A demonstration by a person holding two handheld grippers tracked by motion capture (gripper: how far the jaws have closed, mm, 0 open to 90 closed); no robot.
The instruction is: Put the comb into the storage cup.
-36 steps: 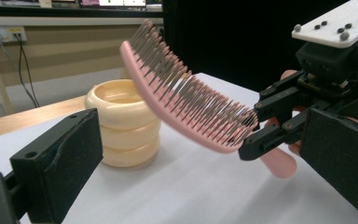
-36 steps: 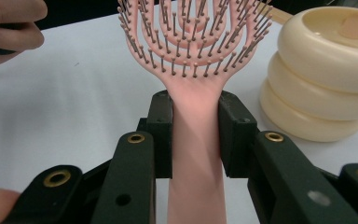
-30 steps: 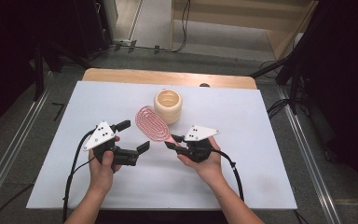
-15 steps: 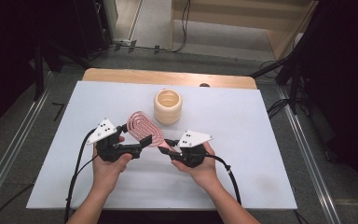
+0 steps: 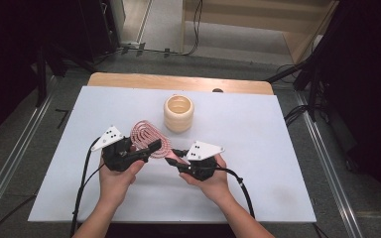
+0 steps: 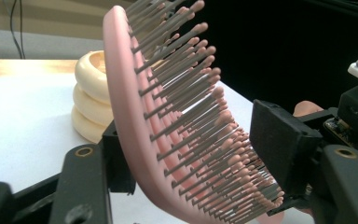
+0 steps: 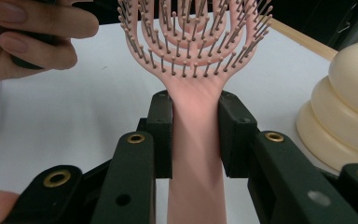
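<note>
A pink hairbrush (image 5: pixel 149 136) with open loops and grey bristles is held above the white table (image 5: pixel 278 148). My right gripper (image 5: pixel 174 157) is shut on its handle; in the right gripper view both pads (image 7: pixel 161 135) press the handle (image 7: pixel 196 140) from either side. My left gripper (image 5: pixel 151 148) has just been closing its jaws on the brush head. In the left gripper view one pad (image 6: pixel 119 161) sits against the head's smooth back (image 6: pixel 135 116), and the other pad (image 6: pixel 284 140) meets the bristle tips. The brush stands on edge between them.
A cream ribbed cup (image 5: pixel 178 113) stands upright behind the brush, a little to its right, close to the head. A wooden strip (image 5: pixel 178 82) runs along the table's far edge. Cables trail from both grippers toward the near edge.
The left gripper's jaws went from wide open beside the brush to closed around its head. Both hands drew slightly closer together and toward the near edge, carrying the brush.
</note>
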